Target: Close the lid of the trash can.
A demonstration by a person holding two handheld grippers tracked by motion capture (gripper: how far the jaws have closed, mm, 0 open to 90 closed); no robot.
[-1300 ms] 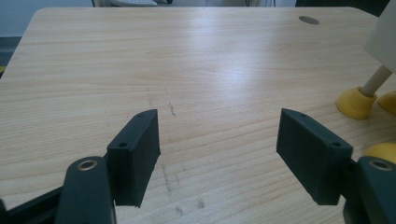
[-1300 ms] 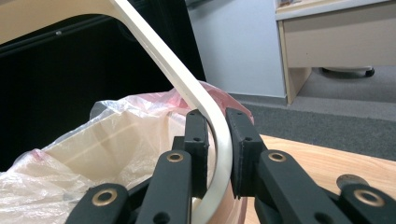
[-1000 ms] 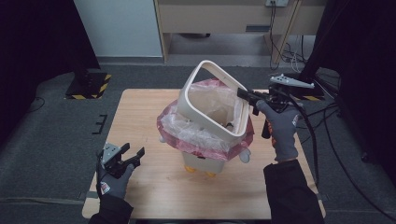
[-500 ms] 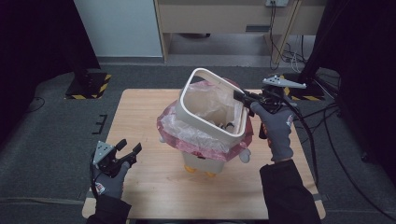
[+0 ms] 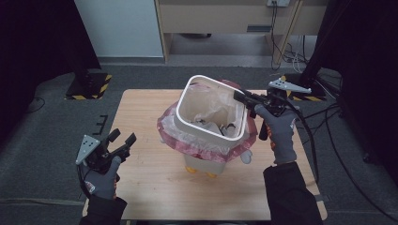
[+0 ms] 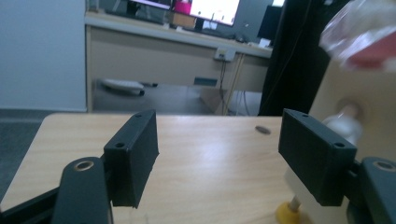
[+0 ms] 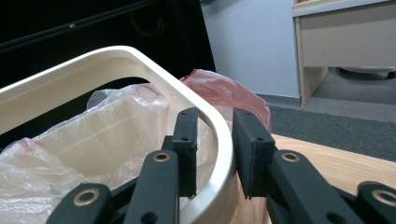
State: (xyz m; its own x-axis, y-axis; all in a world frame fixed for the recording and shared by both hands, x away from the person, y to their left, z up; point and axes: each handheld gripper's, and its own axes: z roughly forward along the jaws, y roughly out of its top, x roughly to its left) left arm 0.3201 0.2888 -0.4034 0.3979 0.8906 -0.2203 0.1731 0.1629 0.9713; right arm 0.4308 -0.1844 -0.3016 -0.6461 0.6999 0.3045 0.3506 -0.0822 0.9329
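Two black jaws of the right gripper point(image 7: 212, 154) straddle the white ring point(image 7: 140, 70) that frames the bin's mouth, one inside the opening and one outside, at the ring's corner nearest that hand; they have just been easing apart, and a sliver of gap shows on either side of the rim, though whether a pad presses on it I cannot tell. In the high view the right gripper point(image 5: 246, 99) meets the white ring point(image 5: 187, 96) at the corner nearest the right hand point(image 5: 277, 129), and the ring sits tilted on top of the bin point(image 5: 199, 161), a small pale container on yellow feet near the middle of the tabletop point(image 5: 141, 187). A clear bag point(image 5: 211, 105) lines the bin's inside, with crumpled plastic and some dark scraps lying at its bottom. A red bag point(image 5: 206, 145) is folded out over the bin's edge below the ring and hangs around the bin like a skirt. To the left of the bin and well apart from it, the left gripper point(image 5: 123, 143) hovers over the tabletop's near left part with its jaws spread and bare; in the left gripper view point(image 6: 219, 154) bare wood lies between them, and the bin's pale wall point(image 6: 369, 98) stands at the right.
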